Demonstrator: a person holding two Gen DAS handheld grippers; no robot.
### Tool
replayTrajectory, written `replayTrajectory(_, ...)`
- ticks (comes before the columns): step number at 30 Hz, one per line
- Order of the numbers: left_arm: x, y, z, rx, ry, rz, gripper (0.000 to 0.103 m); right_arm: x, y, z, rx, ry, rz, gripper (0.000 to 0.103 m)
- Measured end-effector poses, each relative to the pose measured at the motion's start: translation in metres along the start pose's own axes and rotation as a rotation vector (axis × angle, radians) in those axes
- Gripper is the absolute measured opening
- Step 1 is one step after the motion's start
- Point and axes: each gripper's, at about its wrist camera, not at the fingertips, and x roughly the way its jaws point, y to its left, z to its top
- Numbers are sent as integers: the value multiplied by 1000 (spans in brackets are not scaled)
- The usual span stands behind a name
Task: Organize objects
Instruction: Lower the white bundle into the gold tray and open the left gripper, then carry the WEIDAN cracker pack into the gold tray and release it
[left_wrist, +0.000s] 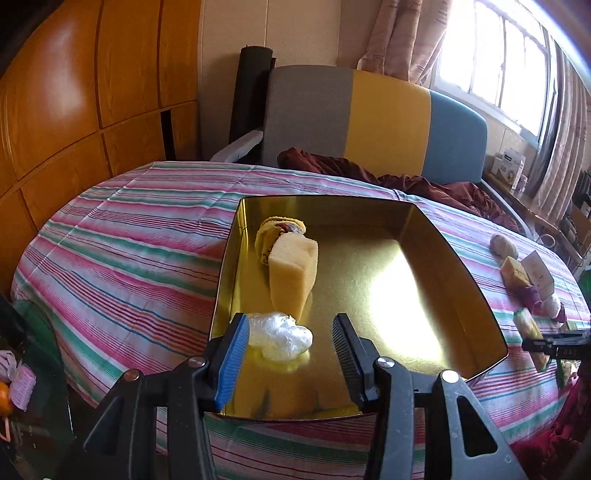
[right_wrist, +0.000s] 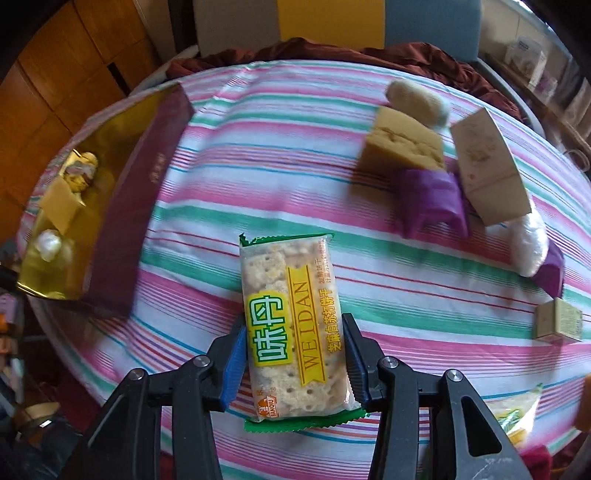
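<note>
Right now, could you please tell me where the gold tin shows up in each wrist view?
Left wrist view: the gold tin fills the centre, open, directly ahead of the left tool.
Right wrist view: the tin sits at the left edge, its maroon side facing the camera.
Shared landmark: the white plastic-wrapped lump inside the tin.

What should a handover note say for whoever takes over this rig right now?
Left gripper: open, empty, over the gold tin.
Right gripper: shut on the cracker packet, held above the striped cloth.
Done: roll slice, sponge cake and plastic-wrapped item lie in the tin.
Left: cake piece, purple wrappers, small boxes, a second packet.
</note>
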Motion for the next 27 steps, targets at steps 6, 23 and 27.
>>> replayTrajectory(6, 1, 3, -2, -10, -1, -5, 47, -37, 48, 26, -21, -120, 112, 48)
replayTrajectory(23, -5, 46, -8, -125, -8, 49, 47, 37, 216, 73, -119, 23, 265, 49)
replayTrajectory(27, -4, 50, -8, -134, -7, 52, 47, 54, 234, 62, -119, 85, 400, 51)
